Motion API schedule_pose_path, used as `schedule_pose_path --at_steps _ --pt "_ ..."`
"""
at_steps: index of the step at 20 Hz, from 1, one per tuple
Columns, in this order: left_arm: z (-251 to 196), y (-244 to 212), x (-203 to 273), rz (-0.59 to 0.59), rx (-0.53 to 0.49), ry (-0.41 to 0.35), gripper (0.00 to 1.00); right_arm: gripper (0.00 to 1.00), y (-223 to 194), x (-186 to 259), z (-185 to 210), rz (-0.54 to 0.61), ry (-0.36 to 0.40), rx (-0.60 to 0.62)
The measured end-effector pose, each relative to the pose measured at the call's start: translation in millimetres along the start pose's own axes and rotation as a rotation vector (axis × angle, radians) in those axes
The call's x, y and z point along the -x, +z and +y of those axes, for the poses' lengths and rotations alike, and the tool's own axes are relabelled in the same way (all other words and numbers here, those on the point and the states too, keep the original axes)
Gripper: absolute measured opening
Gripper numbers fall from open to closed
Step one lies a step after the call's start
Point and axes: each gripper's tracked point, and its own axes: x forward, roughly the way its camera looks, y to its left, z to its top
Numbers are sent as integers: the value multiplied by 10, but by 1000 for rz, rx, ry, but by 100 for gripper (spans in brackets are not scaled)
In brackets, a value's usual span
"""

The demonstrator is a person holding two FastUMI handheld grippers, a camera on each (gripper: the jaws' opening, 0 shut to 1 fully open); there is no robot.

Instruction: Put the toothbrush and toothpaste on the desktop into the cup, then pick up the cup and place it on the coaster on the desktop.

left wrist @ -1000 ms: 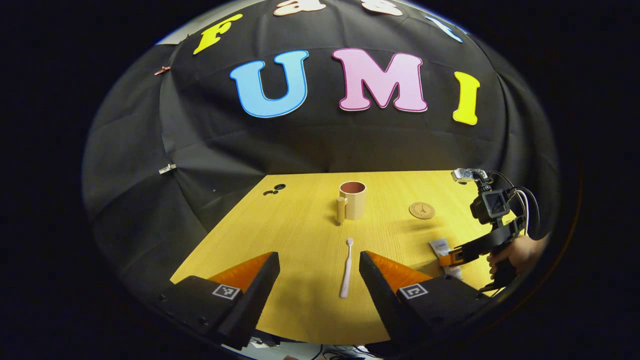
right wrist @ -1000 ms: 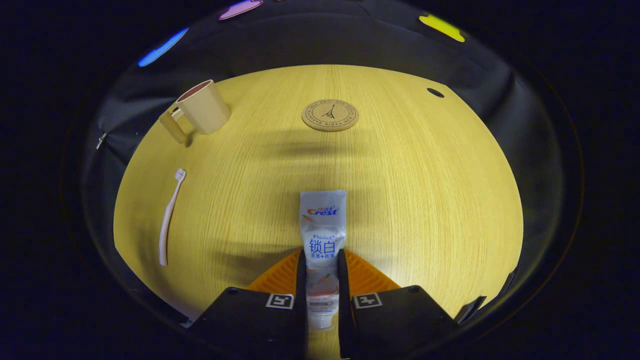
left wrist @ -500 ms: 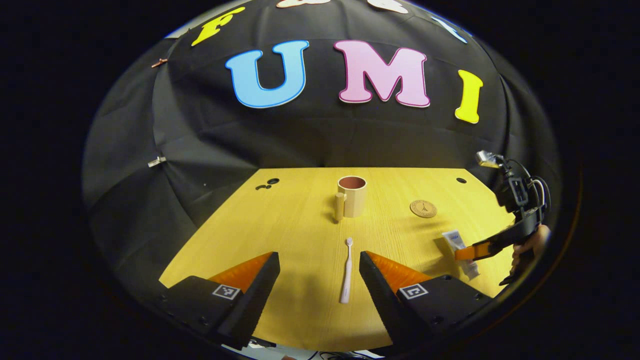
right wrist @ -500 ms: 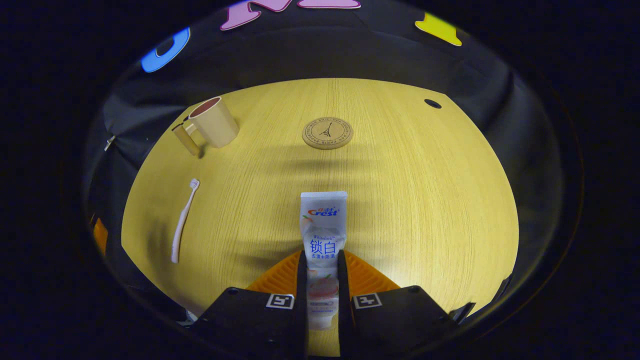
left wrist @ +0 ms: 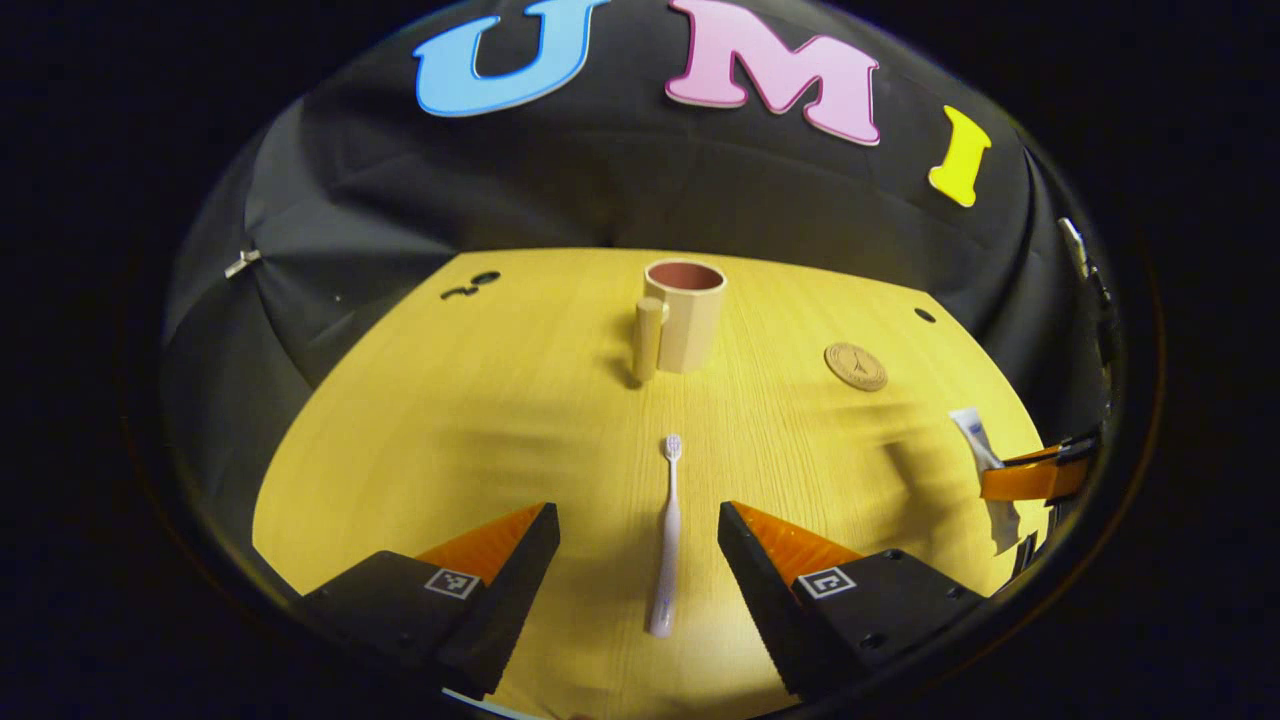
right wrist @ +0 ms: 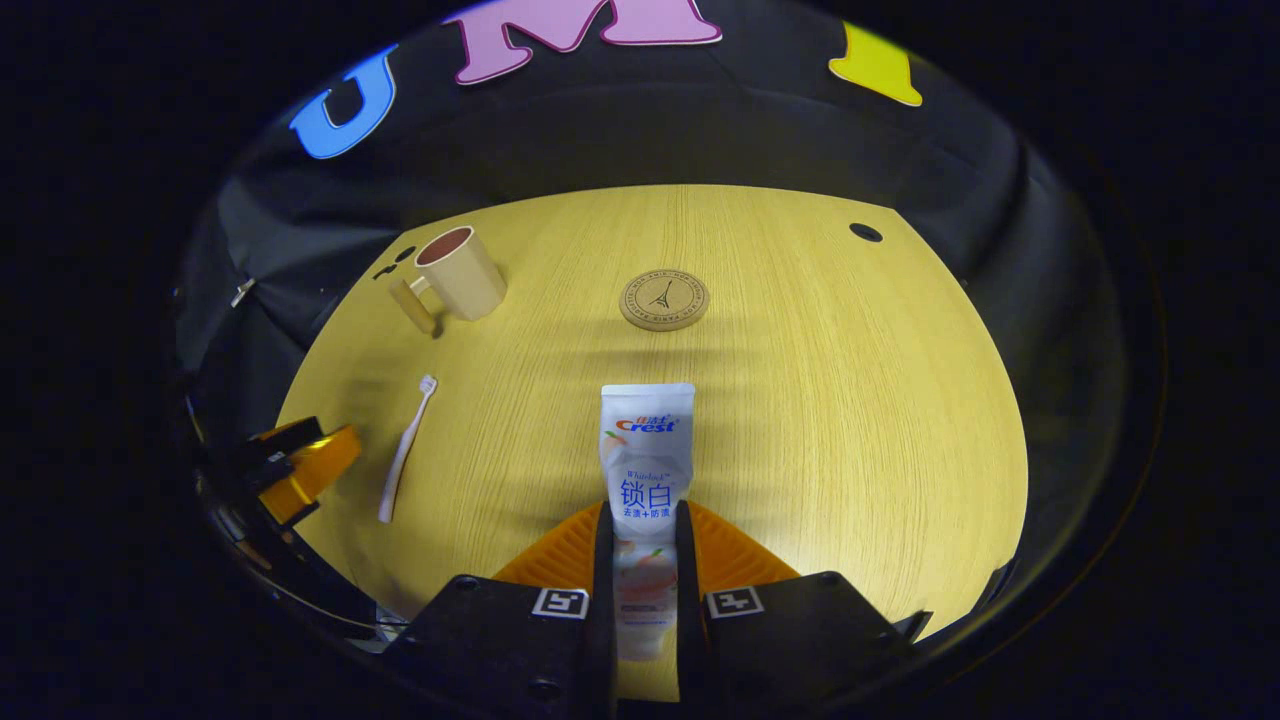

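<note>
Right gripper [right wrist: 640, 570] clamped on toothpaste tube [right wrist: 646, 450]; left gripper [left wrist: 637, 550] jaws apart, straddling toothbrush [left wrist: 666, 530] on desktop [left wrist: 480, 420].

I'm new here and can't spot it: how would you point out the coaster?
Look at the yellow wooden desktop. Past the toothpaste stands a beige cup; the coaster lies flat to its right, a small round brown disc.
</note>
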Motion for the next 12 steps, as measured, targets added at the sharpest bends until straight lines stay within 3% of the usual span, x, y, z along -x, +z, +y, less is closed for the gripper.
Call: schedule_pose_path --at_steps 12 --pt "-27 -492 -326 232 -61 2 88 28 81 23 152 -21 82 48"
